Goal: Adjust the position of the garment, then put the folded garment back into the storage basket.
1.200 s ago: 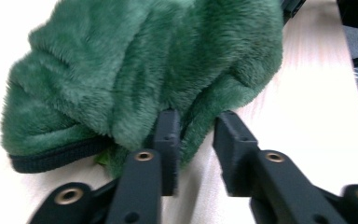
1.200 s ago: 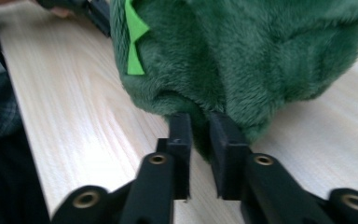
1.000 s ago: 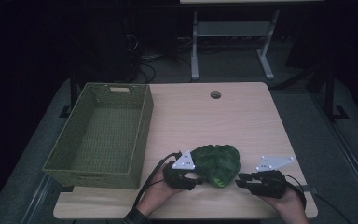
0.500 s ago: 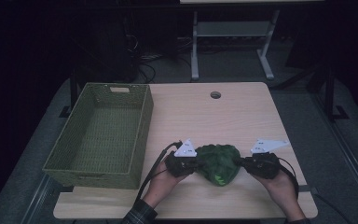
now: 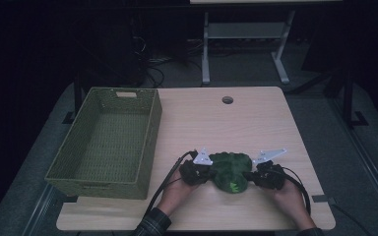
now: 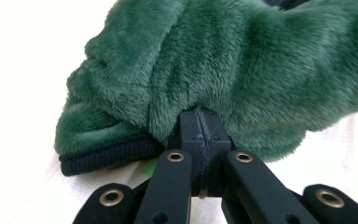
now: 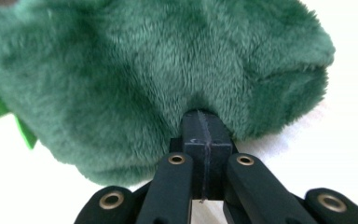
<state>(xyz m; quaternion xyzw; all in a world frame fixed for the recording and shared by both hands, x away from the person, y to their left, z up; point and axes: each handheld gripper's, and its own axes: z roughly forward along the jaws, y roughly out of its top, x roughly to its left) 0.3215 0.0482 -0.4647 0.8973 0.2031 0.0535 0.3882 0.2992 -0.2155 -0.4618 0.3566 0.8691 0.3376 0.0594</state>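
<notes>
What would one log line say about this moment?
left claw: shut on plush | right claw: shut on plush | plush: on table | basket: left of plush

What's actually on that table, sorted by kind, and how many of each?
Green plush garment: 1
Woven green basket: 1
Hand-held grippers: 2, the left gripper and the right gripper, each clamped on a side of the plush
Total: 4 things

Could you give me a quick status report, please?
Left gripper and right gripper shut on green plush toy. Basket alongside. Nothing between them.
</notes>
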